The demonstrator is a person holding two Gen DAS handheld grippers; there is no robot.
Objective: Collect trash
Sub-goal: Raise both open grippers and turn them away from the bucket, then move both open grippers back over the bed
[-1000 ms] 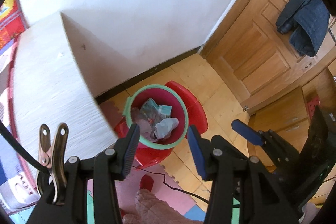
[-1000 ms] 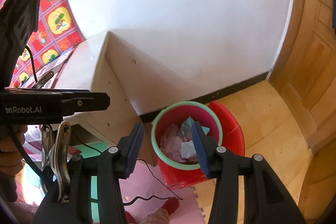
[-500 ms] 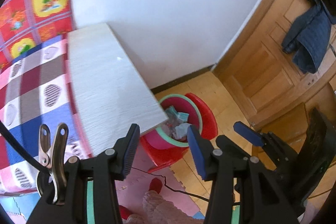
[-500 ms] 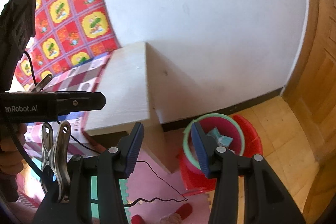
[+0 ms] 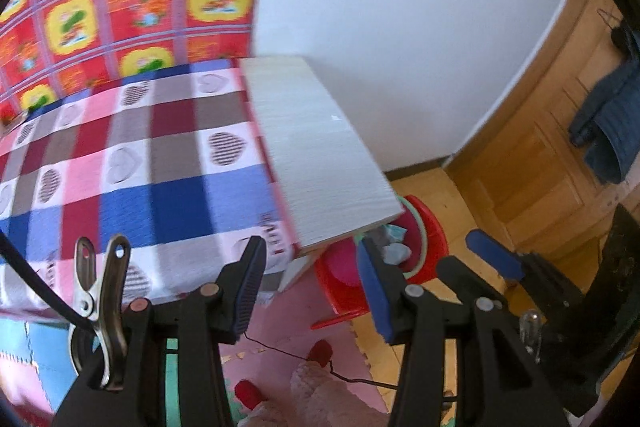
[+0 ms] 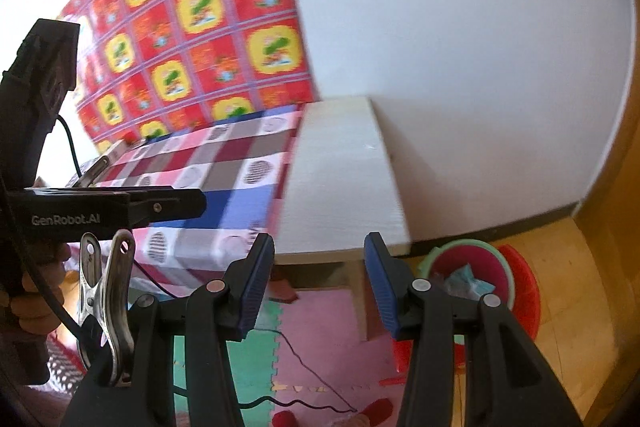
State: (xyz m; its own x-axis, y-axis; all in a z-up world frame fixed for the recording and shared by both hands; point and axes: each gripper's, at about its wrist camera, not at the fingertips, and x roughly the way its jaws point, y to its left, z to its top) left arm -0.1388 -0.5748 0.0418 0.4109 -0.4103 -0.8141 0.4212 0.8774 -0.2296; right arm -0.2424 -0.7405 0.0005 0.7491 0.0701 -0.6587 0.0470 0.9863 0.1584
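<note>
Both claws — left claw point(image 5: 310, 283), right claw point(image 6: 320, 281) — gape empty, having risen from bin point(image 6: 466, 267) to table point(image 5: 316, 155).

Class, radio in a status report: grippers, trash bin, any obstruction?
Left gripper open, empty. Right gripper open, empty. Trash bin on floor beside table, paper scraps inside. Table corner partly hides bin from left view.
</note>
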